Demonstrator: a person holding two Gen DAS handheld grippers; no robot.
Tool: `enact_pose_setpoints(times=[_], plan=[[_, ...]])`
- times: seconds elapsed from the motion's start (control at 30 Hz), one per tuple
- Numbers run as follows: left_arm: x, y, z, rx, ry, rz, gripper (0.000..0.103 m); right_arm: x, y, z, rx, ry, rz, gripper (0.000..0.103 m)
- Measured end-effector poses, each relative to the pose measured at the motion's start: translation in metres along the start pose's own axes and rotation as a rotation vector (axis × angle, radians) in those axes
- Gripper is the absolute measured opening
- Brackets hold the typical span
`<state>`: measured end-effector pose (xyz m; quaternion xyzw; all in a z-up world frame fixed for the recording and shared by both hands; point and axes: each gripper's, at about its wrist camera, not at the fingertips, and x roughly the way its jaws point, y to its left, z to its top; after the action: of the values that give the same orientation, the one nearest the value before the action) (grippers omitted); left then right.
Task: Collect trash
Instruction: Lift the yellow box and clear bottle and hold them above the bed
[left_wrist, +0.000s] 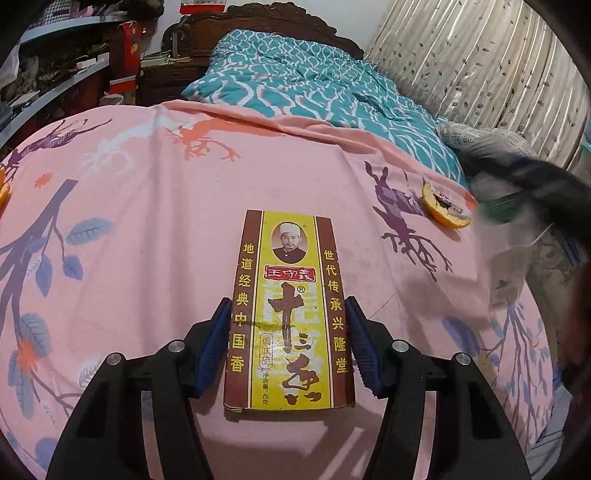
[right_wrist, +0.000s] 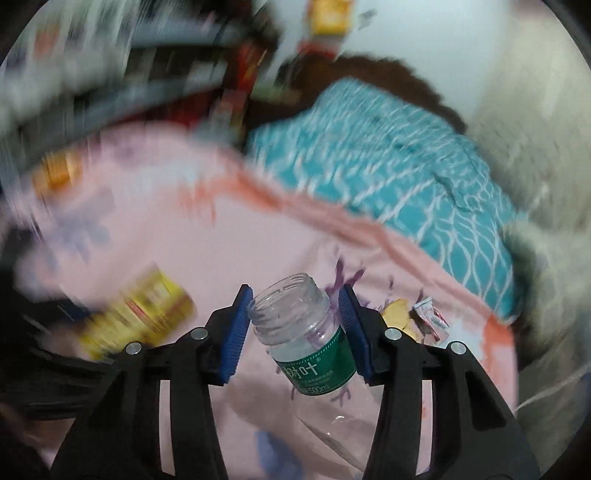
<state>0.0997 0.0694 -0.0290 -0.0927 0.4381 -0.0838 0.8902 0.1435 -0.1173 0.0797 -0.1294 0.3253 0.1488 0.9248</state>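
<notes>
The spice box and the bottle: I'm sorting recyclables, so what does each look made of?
The spice box looks like thin printed cardboard, slightly glossy: flat faces, a worn, frayed bottom edge. The bottle looks like clear plastic, probably PET: see-through wall, moulded thread at its capless neck, green printed label band. Both sit between tongs' blue pads.

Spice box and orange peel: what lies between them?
Only bare pink sheet, printed with a purple branch, separates the box from the peel, per the left wrist view.

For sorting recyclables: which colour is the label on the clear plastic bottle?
Green with white print, on the clear plastic bottle between the right gripper fingers; right wrist view shows it best.
</notes>
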Motion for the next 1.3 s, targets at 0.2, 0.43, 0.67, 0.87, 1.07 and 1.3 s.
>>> enact_pose_setpoints(times=[0.2,0.43,0.67,0.87,1.07,1.3], plan=[[-0.003,-0.013,-0.003,0.048,-0.006,-0.004,0.057,-0.088,-0.087,-0.055,0.421,-0.207,0.043,0.047],[-0.001,-0.044,-0.014,0.122,0.029,-0.032,0.057,-0.163,-0.166,-0.187,0.889,-0.345,0.012,0.044],[0.003,-0.079,-0.021,0.195,0.046,-0.052,0.057,-0.166,-0.177,-0.288,1.153,-0.29,0.12,0.044],[0.011,-0.103,-0.026,0.242,0.074,-0.058,0.057,-0.141,-0.151,-0.32,1.127,-0.152,0.141,0.047],[0.018,-0.119,-0.03,0.278,0.091,-0.035,0.057,-0.13,-0.138,-0.308,0.973,-0.04,0.0,0.066],[0.023,-0.128,-0.03,0.302,0.096,-0.026,0.057,-0.102,-0.136,-0.282,0.787,0.1,-0.089,0.077]])
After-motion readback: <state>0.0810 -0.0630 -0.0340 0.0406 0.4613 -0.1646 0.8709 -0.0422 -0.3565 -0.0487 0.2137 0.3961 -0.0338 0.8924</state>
